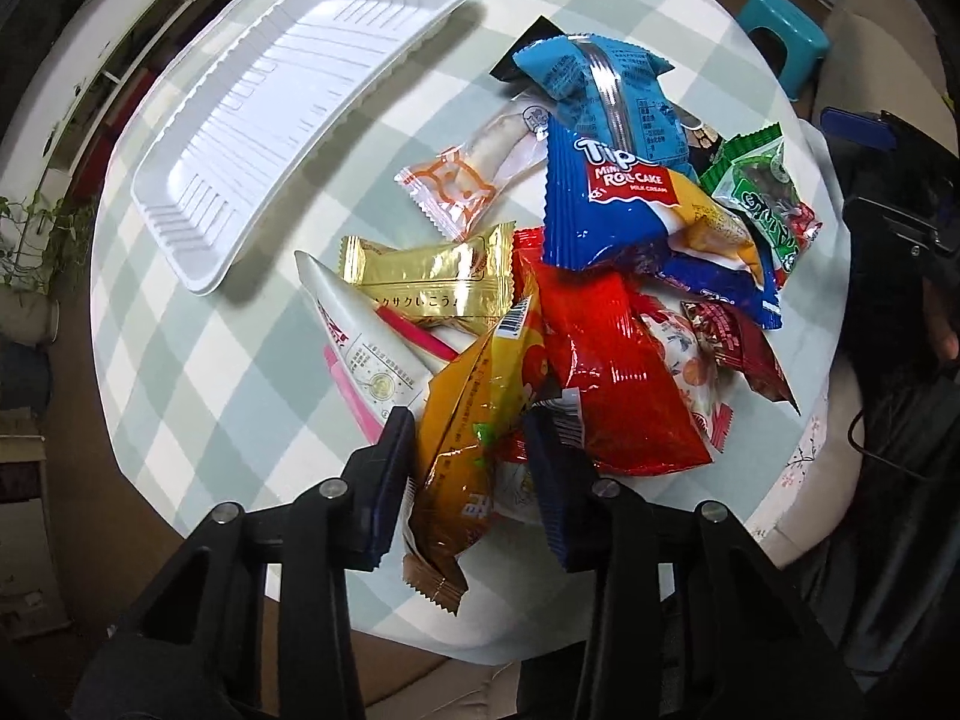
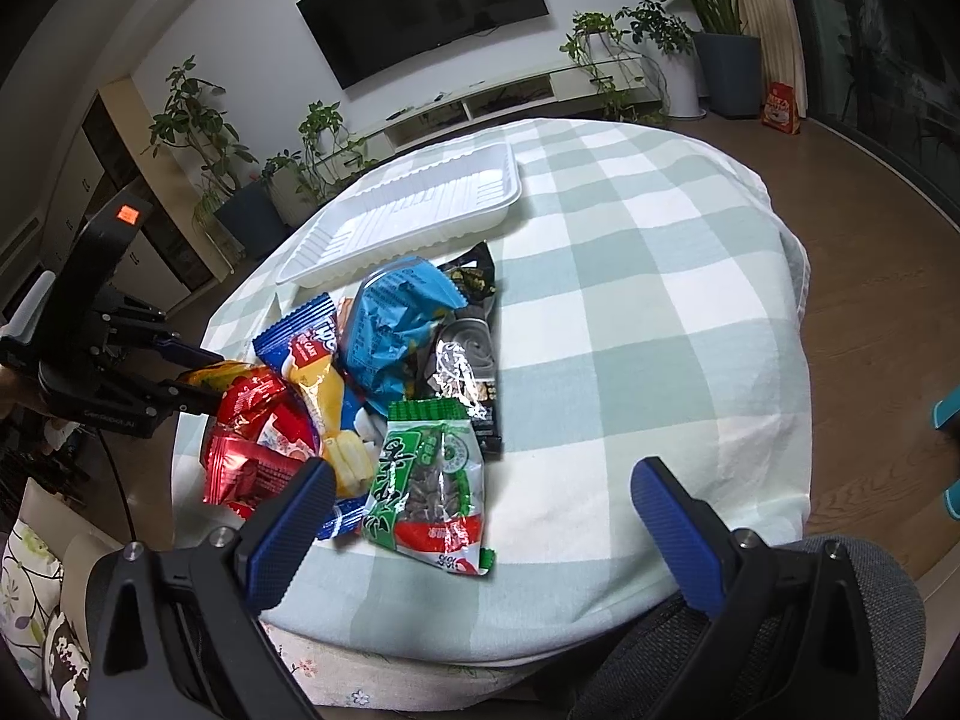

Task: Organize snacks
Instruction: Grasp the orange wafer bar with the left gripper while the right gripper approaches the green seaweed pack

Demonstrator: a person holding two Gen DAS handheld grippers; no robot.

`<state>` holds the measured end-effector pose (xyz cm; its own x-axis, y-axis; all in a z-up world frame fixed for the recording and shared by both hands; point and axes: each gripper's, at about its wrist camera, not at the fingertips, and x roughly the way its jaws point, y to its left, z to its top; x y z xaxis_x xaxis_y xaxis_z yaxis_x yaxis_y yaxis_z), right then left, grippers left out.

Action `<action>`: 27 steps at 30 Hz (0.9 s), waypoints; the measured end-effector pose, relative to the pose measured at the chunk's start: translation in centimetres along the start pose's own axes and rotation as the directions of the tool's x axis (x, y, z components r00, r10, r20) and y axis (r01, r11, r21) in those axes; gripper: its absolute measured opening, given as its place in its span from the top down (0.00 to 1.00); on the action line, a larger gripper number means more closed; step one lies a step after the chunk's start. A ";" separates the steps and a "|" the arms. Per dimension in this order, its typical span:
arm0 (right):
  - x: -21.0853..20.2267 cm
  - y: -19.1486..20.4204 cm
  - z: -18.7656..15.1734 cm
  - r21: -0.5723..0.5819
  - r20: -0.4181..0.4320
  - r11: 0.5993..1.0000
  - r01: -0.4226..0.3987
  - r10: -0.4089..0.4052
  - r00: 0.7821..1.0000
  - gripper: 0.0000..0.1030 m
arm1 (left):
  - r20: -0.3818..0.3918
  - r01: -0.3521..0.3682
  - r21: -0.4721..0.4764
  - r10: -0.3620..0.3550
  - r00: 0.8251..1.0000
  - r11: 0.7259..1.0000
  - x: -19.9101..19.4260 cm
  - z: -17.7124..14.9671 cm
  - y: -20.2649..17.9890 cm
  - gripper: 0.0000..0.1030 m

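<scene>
A heap of snack packets lies on the checked tablecloth (image 2: 630, 312): a blue Tipo roll-cake packet (image 1: 618, 198), a light blue one (image 1: 600, 84), a red one (image 1: 612, 378), a gold one (image 1: 432, 282) and a green seed packet (image 2: 429, 474). My left gripper (image 1: 468, 420) points down at the near edge of the heap, shut on a crumpled orange snack packet (image 1: 468, 360); the right wrist view shows it (image 2: 210, 378) at the heap's left side. My right gripper (image 2: 483, 471) hovers open above the green packet, holding nothing. The white plastic tray (image 1: 288, 114) stands empty beyond the heap.
The round table drops off on every side. A teal stool (image 1: 780, 36) stands on the floor past the far edge. A grey cushioned seat (image 2: 840, 630) is under my right gripper. Potted plants (image 2: 198, 120) and a low white cabinet (image 2: 480, 102) line the wall.
</scene>
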<state>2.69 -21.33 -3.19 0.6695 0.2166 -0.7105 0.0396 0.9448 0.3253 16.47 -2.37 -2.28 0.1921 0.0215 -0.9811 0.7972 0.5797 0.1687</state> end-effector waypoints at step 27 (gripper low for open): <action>-0.2 0.0 0.3 0.010 0.006 1.000 -0.025 0.025 1.000 0.21 | 0.182 0.014 -0.227 0.028 0.983 0.974 -3.4 -4.1 2.2 0.82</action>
<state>2.77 -21.44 -2.86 0.6746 0.2391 -0.6984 0.0301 0.9364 0.3496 15.18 2.18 1.07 0.3153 -0.1107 -0.9425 0.6491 0.7497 0.1291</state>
